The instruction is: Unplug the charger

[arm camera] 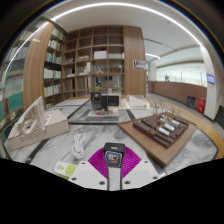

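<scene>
A small dark charger [113,154] with a bluish face sits between the magenta pads [99,160] of my gripper [113,157]. Both pads press against its sides, so the gripper is shut on it. The charger is held up over the marble-patterned table [100,135], and I see no socket or power strip touching it. A white cable [78,148] lies looped on the table just left of the fingers; whether it joins the charger I cannot tell.
A wooden board with a dark building model [160,128] lies ahead to the right. A white model on a tray [35,128] is to the left, and a small dark stand [103,102] is farther ahead. Tall bookshelves [95,60] line the back wall.
</scene>
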Demonstrator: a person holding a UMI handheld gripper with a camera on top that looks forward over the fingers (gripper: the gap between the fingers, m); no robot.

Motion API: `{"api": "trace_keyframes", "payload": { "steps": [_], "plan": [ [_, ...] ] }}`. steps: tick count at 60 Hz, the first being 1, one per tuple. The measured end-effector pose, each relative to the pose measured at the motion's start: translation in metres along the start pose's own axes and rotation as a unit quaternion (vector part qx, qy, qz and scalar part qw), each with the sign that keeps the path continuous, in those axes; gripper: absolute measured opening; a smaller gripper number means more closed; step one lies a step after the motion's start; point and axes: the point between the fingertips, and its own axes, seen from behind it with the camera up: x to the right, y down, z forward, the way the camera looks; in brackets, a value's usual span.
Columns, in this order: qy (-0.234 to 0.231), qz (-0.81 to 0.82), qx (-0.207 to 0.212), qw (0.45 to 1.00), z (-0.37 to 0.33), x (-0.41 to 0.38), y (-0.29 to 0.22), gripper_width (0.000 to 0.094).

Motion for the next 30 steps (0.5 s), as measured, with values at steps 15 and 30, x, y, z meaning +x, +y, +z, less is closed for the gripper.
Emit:
{"api": "trace_keyframes", "payload": {
  "steps": [15, 30],
  "plan": [
    [0.004, -0.008, -0.123, 0.992, 0.038, 0.033, 0.109, 0.0189],
    [0.015, -0.007, -0.154, 0.988, 0.046, 0.04, 0.128, 0.0409]
  ]
}}
